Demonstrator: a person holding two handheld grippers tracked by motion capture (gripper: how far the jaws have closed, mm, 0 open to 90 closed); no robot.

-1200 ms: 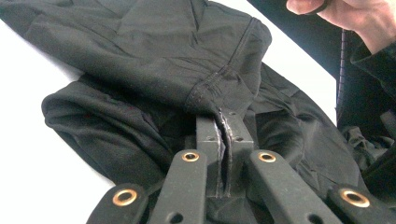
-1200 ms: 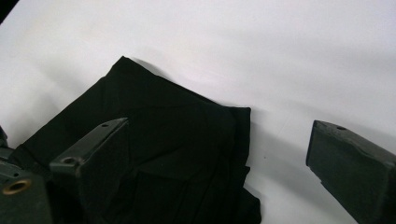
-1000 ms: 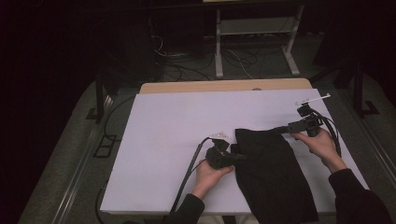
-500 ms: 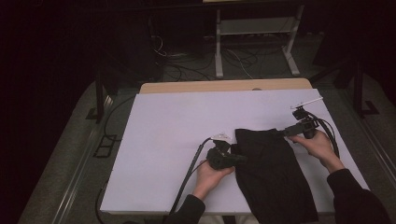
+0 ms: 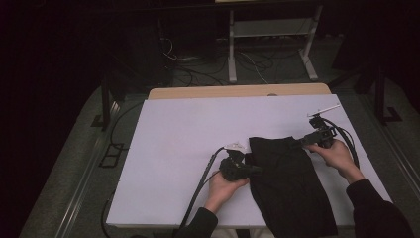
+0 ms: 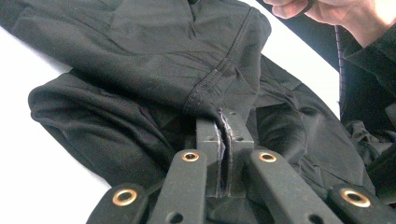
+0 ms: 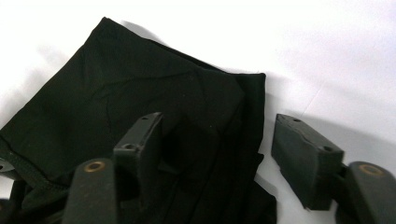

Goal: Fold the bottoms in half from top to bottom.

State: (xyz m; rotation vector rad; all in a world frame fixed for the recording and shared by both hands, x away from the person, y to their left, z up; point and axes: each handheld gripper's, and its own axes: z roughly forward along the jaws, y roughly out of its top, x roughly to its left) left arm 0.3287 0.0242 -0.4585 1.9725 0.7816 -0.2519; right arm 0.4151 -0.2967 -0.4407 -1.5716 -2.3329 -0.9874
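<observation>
Two grippers work on one black garment point(image 5: 289, 186), which lies on the white worktop point(image 5: 178, 148) toward its right half, its lower end reaching the near edge. The high view shows the cloth running from about mid-depth of the worktop down toward the person, folded into a long panel.

At the garment's left edge, the left gripper point(image 5: 247, 168) is clamped tight on the fabric — in the left gripper view its jaws meet with a stitched seam of the cloth point(image 6: 219, 79) pinched between them, the rest bunching up beyond. The left hand point(image 5: 223, 186) holds it low, just above the worktop, near the middle of the near half.

At the garment's far right corner, the right gripper point(image 5: 303, 142) has just been closing its jaws, yet they stand apart. In the right gripper view one jaw rests over the black fabric point(image 7: 154, 107) and the other sits on bare white surface beside the folded edge — the edge lies between them, not pressed. The right hand point(image 5: 334, 153) is toward the right edge of the worktop.
</observation>
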